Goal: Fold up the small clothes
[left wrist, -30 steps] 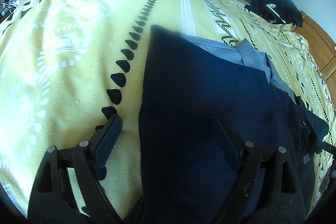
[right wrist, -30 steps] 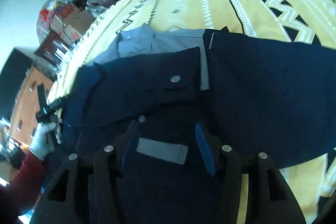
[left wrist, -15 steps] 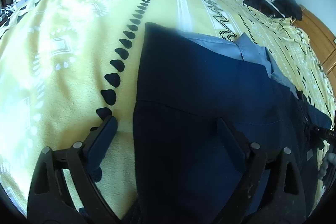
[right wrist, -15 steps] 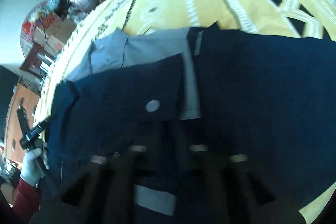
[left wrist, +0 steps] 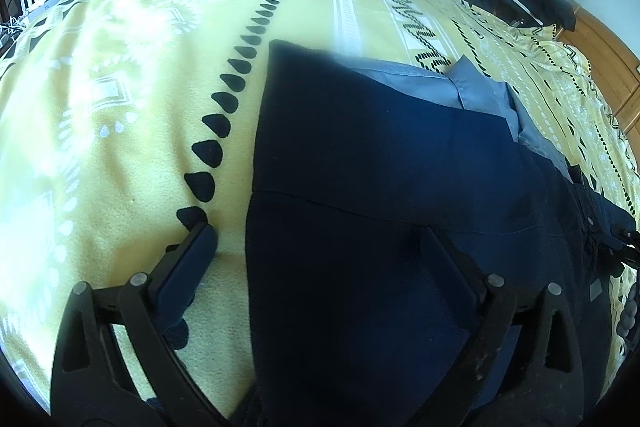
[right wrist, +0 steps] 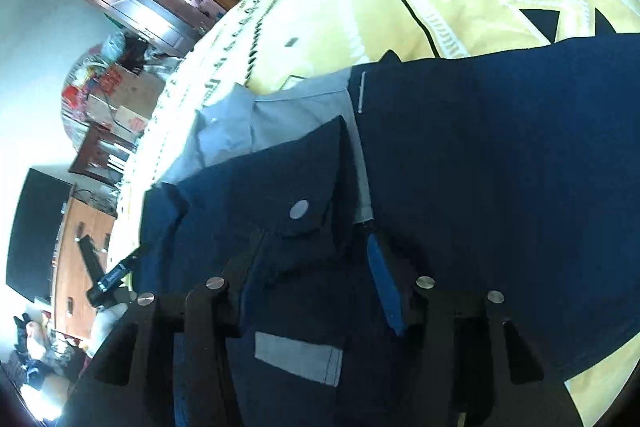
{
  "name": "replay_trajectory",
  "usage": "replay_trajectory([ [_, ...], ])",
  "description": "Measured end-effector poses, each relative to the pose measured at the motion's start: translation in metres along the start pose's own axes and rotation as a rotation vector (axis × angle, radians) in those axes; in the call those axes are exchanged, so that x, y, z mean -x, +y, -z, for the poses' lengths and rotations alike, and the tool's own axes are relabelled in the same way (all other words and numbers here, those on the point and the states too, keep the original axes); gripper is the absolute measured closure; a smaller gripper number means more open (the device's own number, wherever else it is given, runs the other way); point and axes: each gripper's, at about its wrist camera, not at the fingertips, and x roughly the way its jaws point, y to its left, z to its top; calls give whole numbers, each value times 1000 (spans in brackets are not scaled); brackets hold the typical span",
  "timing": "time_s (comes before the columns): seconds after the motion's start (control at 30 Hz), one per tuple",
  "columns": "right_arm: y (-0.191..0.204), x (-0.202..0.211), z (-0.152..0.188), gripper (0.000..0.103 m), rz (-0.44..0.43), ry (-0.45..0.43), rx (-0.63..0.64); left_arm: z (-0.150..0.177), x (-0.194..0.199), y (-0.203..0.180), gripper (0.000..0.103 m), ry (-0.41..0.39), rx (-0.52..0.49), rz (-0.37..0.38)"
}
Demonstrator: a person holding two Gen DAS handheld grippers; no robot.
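Left wrist view first: the left hand-held gripper (left wrist: 316,247) is spread wide, its jaws having just been opening, one finger over the yellow patterned blanket (left wrist: 120,131) on the bed and the other over the navy shirt (left wrist: 380,187). The shirt's folded edge runs between the fingers, but neither pad presses on it, so this side is released. The garment lies flat on the blanket with a straight left edge, its light blue collar (left wrist: 472,91) peeking out at the far end. A person in a magenta top stands blurred beyond the bed.

Over to the right wrist view: the right hand-held gripper (right wrist: 316,259) sits low over the front of the navy shirt (right wrist: 500,167), jaws part-way apart and just reopened. The near fabric, by the snap button (right wrist: 299,209) and above the grey patch (right wrist: 298,357), lies between them. I read it as let go, since the blue pad stands clear of the cloth. The collar (right wrist: 256,123) is up left.

My read: one fold is laid and the next grasp is being set up. To do it well, each gripper should pinch a single corner of the layered edge, lift both sides evenly and carry the cloth straight over, so the smooth panel is not dragged and the collar stays square.
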Motion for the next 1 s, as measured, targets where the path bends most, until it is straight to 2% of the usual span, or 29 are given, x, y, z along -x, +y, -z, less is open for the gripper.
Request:
replay_trajectory([
  [0.1,-1,-1,-7,48,-31,-13,-31,1,1,0,2,-2,3,5],
  [0.23,5,-26,-3,51,12,56,13,2,2,2,1,-5,7,14],
  [0.33,8,-34,1,64,47,50,40,2,3,2,1,-6,8,15],
  [0.4,0,-34,0,92,50,34,22,2,3,2,1,-6,7,13],
  [0.43,-6,-30,1,98,42,25,13,2,3,2,1,-6,7,12],
  [0.47,-12,-23,3,99,28,11,5,2,3,2,1,-5,6,11],
  [0.57,-16,-11,10,103,119,-12,53,3,3,2,1,-5,5,11],
  [0.6,-20,-12,11,103,112,-4,42,2,3,2,1,-6,5,11],
  [0.7,-19,-16,10,101,91,15,64,2,3,2,1,-4,2,6],
  [0.77,-14,-7,8,90,78,-12,77,1,2,1,1,-1,-3,-3],
  [0.83,-9,8,9,85,47,-44,74,1,1,-1,0,0,-7,-10],
  [0.9,-11,40,13,49,-18,-108,42,1,1,-1,0,0,-8,-10],
  [1.0,-34,89,18,48,-57,-185,-26,1,1,-1,0,0,-6,-7],
])
